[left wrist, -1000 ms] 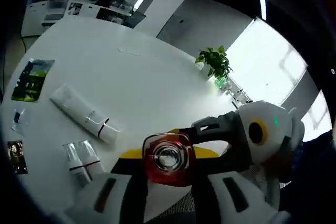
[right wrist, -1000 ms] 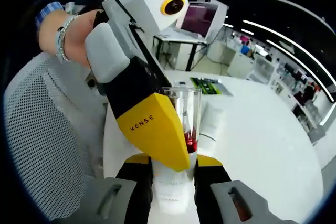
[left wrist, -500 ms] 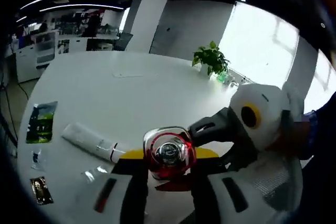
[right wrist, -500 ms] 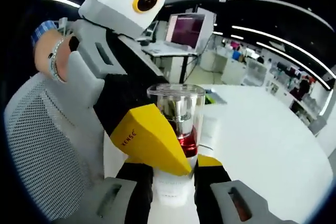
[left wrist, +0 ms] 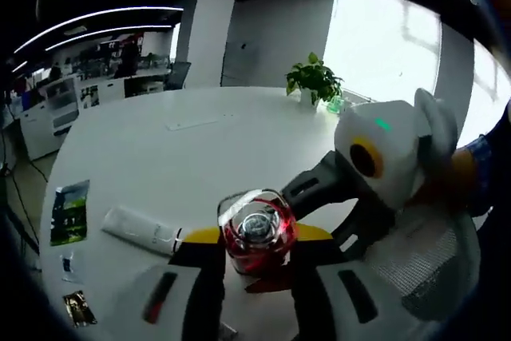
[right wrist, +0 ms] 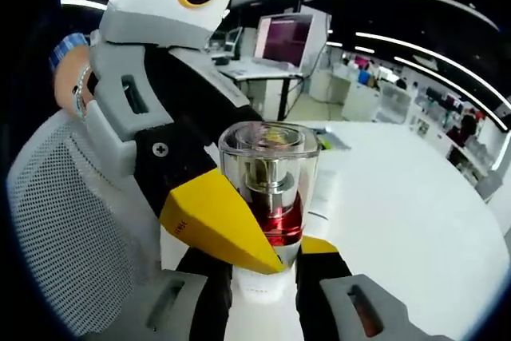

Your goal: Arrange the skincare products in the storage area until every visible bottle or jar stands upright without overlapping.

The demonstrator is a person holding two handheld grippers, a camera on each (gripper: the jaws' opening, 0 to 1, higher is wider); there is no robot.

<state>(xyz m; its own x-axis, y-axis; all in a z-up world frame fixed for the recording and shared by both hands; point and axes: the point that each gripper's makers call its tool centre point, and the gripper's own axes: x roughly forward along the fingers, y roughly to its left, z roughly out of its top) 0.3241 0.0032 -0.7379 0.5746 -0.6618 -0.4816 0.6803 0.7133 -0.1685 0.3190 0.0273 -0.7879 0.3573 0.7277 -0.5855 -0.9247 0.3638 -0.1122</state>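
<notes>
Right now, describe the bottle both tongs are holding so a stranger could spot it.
Over the near edge of the round white table, the bottle is clamped between both tongs. It has a clear cap and red collar, unlike the flat white tube lying behind.

Table: large round white table (left wrist: 239, 145), bare across the middle
Plant: green potted plant (left wrist: 313, 82) near the far edge
Window: bright window (left wrist: 383, 41) behind it (washed out)
Pillar: white pillar (left wrist: 204, 33)
Monitor: lit monitor (right wrist: 290, 37) on a desk
Chair: grey mesh chair (right wrist: 60, 221)
</notes>
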